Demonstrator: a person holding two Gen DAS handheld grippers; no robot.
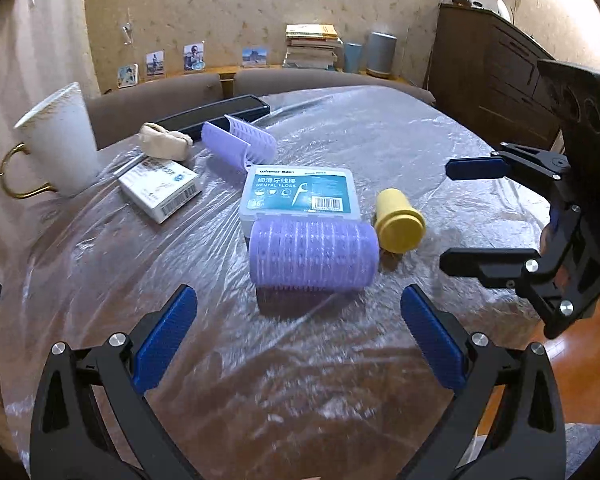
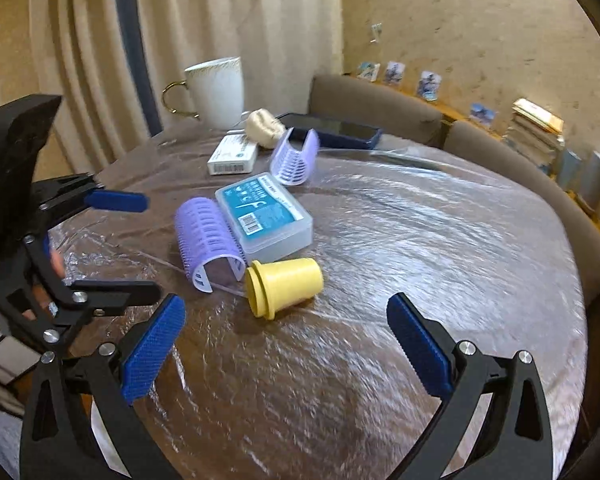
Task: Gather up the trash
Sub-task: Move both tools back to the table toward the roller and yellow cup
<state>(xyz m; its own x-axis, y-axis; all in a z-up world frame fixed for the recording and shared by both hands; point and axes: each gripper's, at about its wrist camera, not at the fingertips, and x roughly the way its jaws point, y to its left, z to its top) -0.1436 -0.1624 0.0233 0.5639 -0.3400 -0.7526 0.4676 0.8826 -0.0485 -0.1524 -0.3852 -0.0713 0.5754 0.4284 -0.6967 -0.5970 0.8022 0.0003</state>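
While both tools hover above the plastic-covered round table (image 1: 380,128), the left gripper (image 1: 298,332) has its blue-padded jaws spread wide and empty, aimed level at the near purple hair roller (image 1: 314,254), which lies on its side. The right gripper (image 2: 286,344), likewise released and holding nothing, points at the yellow cap (image 2: 284,288); in the left wrist view it enters from the right edge with its fingers (image 1: 478,168) stacked one above the other. The dental floss box (image 1: 298,192) serves as the landmark: the near roller touches its front edge, the yellow cap lies just beside its right front corner, a second purple hair roller (image 1: 240,142) rests just behind it, and a white carton (image 1: 160,190) sits to its left. Farther left stands a white mug (image 1: 58,144) with a gold handle; a crumpled beige wad (image 1: 166,142) and a dark phone (image 2: 332,128) lie behind.
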